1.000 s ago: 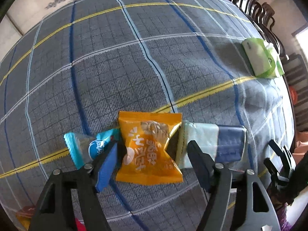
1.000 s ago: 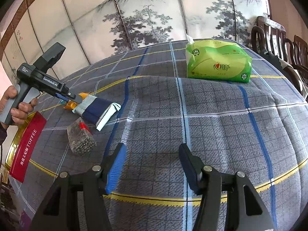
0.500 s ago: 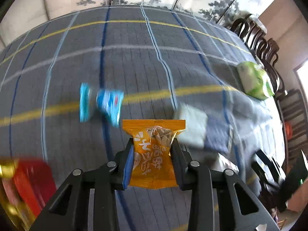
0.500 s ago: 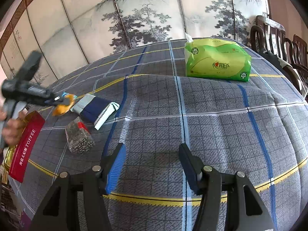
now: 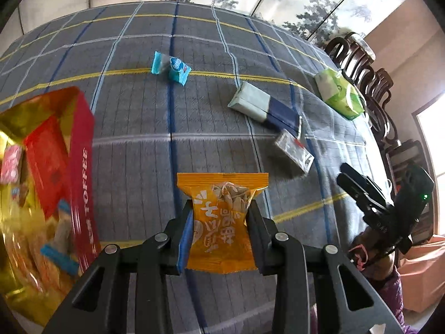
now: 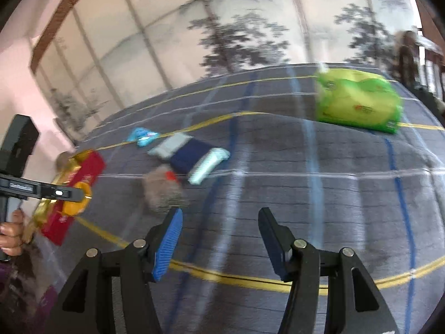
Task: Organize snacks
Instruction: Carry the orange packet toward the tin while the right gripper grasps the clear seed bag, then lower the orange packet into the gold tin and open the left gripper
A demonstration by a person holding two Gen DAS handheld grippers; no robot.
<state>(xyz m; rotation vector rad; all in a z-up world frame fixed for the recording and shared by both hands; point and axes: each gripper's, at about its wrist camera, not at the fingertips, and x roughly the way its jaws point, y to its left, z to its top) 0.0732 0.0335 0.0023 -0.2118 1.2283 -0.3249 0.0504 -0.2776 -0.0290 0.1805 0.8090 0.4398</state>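
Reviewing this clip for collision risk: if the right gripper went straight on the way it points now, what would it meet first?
Nothing close. The right gripper is open and empty over bare tablecloth. The clear seed packet and blue-and-white packet lie left of its line, the green tissue pack to the right. Blur makes depth uncertain.

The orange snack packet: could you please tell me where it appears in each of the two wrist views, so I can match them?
Left wrist view: the orange snack packet sits at lower centre, clamped in the left gripper.
Right wrist view: it is a small orange blur at the far left edge, at the tip of the left gripper.
Shared landmark: the red toffee box, just beside the packet in both.
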